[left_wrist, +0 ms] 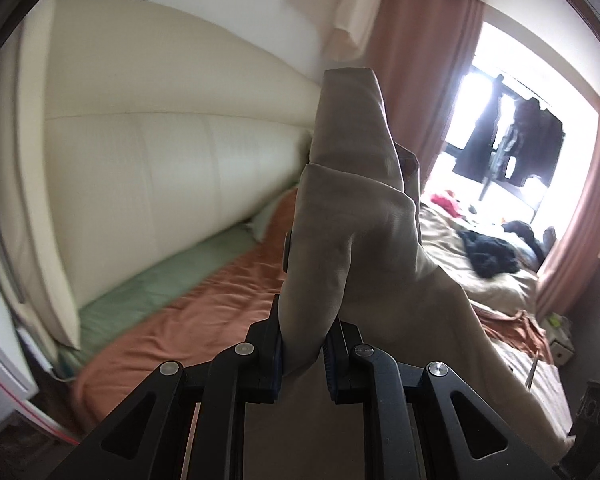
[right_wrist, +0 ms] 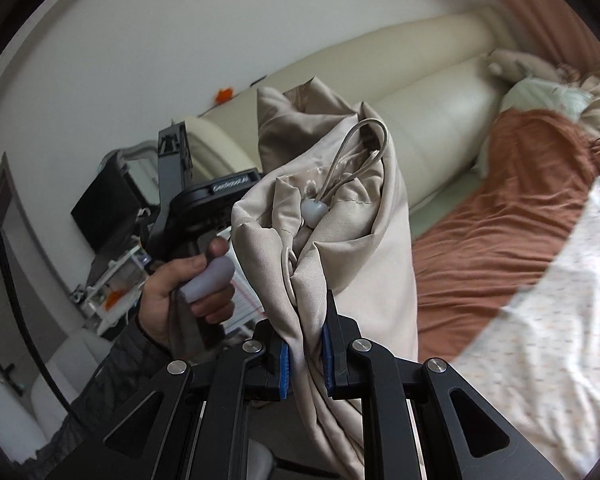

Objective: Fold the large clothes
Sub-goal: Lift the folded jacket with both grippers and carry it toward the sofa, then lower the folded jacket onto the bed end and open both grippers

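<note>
A beige garment (left_wrist: 356, 240) hangs bunched in the air, held by both grippers above the bed. My left gripper (left_wrist: 303, 344) is shut on one bunched edge of it. My right gripper (right_wrist: 304, 354) is shut on another bunched part (right_wrist: 340, 216), where a drawstring loop with a white toggle (right_wrist: 314, 210) shows. In the right wrist view the other handheld gripper (right_wrist: 204, 204) and the person's hand (right_wrist: 192, 292) sit just left of the cloth. The garment's lower part hangs out of sight.
The bed has a rust-orange sheet (left_wrist: 204, 312) and a cream padded headboard (left_wrist: 148, 168). A white patterned cover (right_wrist: 540, 352) lies at the right. Dark and red clothes (left_wrist: 488, 256) lie farther along the bed near the window. A side shelf (right_wrist: 112, 276) stands at the left.
</note>
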`<state>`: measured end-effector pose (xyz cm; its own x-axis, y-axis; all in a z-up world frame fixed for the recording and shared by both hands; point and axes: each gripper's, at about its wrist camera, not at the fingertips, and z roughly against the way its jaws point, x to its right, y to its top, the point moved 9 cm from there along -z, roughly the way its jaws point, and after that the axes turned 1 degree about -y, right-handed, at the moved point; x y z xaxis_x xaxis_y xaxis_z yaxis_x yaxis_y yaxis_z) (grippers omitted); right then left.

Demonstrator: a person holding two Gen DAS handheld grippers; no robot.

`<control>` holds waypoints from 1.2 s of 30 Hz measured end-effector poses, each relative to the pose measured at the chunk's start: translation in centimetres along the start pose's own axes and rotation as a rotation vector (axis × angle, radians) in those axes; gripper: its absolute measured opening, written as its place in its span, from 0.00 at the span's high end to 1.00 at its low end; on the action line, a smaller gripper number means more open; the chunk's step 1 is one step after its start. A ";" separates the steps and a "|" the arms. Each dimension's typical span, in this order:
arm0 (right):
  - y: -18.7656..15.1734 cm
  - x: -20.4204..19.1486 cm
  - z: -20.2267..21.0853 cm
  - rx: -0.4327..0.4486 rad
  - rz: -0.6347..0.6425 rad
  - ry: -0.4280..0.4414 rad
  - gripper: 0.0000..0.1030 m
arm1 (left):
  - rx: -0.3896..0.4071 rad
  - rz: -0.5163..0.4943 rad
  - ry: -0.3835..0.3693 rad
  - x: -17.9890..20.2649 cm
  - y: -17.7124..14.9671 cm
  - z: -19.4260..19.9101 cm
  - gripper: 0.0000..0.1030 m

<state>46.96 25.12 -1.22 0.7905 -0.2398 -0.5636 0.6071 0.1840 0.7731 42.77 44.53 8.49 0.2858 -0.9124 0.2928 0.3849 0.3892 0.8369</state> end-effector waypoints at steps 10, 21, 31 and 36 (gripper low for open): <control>-3.2 -3.1 -10.6 -0.103 -0.043 0.147 0.87 | 0.001 0.021 0.137 -10.3 1.0 -0.1 0.84; -5.0 4.4 -15.8 -0.117 -0.231 0.215 0.87 | -0.073 0.007 0.223 -14.8 -0.3 -8.0 0.84; -2.8 15.1 -16.4 -0.112 -0.264 0.070 0.87 | -0.150 -0.050 0.249 -13.8 -0.9 -17.4 0.84; -3.5 20.2 -17.6 -0.123 -0.306 0.022 0.87 | -0.200 -0.076 0.281 -14.0 -2.0 -22.3 0.83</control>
<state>62.29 36.42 -20.42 0.5706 -0.2813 -0.7715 0.8209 0.2204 0.5268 57.52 59.31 -7.58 0.4693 -0.8802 0.0709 0.5709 0.3637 0.7360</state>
